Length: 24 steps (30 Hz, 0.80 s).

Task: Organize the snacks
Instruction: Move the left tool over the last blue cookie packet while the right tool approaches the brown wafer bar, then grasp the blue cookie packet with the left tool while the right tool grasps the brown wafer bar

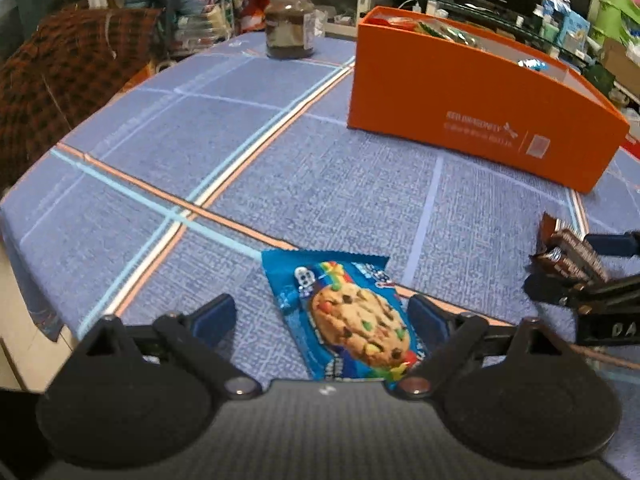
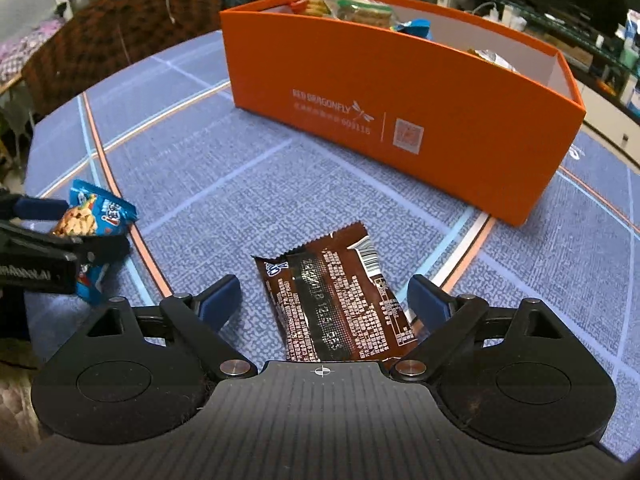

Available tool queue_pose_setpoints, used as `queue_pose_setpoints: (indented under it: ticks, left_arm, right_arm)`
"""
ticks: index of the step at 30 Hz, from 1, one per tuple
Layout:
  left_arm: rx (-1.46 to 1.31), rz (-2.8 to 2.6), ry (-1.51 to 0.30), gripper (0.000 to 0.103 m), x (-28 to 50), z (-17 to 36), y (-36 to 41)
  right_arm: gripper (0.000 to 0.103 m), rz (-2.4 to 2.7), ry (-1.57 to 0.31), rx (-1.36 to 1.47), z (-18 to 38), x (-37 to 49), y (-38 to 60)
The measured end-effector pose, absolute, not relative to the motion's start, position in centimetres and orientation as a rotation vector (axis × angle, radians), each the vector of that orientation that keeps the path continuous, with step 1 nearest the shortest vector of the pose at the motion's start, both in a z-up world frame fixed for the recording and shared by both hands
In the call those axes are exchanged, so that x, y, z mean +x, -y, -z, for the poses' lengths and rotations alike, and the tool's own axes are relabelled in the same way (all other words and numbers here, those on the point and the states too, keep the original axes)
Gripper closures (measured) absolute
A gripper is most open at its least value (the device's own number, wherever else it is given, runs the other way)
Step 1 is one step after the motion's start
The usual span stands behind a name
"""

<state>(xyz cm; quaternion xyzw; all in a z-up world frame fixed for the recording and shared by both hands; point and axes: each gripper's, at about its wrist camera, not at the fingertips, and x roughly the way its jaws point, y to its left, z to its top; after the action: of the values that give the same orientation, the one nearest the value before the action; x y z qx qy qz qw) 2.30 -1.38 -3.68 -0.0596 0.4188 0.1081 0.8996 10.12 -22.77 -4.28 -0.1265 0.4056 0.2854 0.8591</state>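
A: Left wrist view?
B: Left gripper (image 1: 320, 318) spread wide, blue cookie packet (image 1: 344, 320) flat on the tablecloth (image 1: 160, 128) between its fingers, unpinched, near side of the orange box (image 1: 472, 112).
A: Right wrist view?
B: Right gripper (image 2: 324, 300) spread too, brown snack packet (image 2: 340, 300) lying between, in front of the box.

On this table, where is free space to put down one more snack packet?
The widest bare cloth lies between the orange box, the jar and the table's left edge. A second patch lies in front of the box, beyond the brown packet. The near edge is crowded: the blue cookie packet, the brown packet and both grippers.
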Motion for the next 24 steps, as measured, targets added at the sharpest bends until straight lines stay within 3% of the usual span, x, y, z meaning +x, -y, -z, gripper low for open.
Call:
queue_pose_setpoints:
  ticks: [15,24]
  left_arm:
    - [-0.039,-0.190,-0.860,0.011,2.1,3.5,-4.2]
    - [-0.141,-0.120,-0.872,0.011,1.7,3.3,-5.0]
  right_arm:
    - [0.022,-0.512,-0.887,-0.247,4.0,8.2,22.7]
    - [0.023,-0.476,-0.898,-0.230,3.8,8.5,21.7]
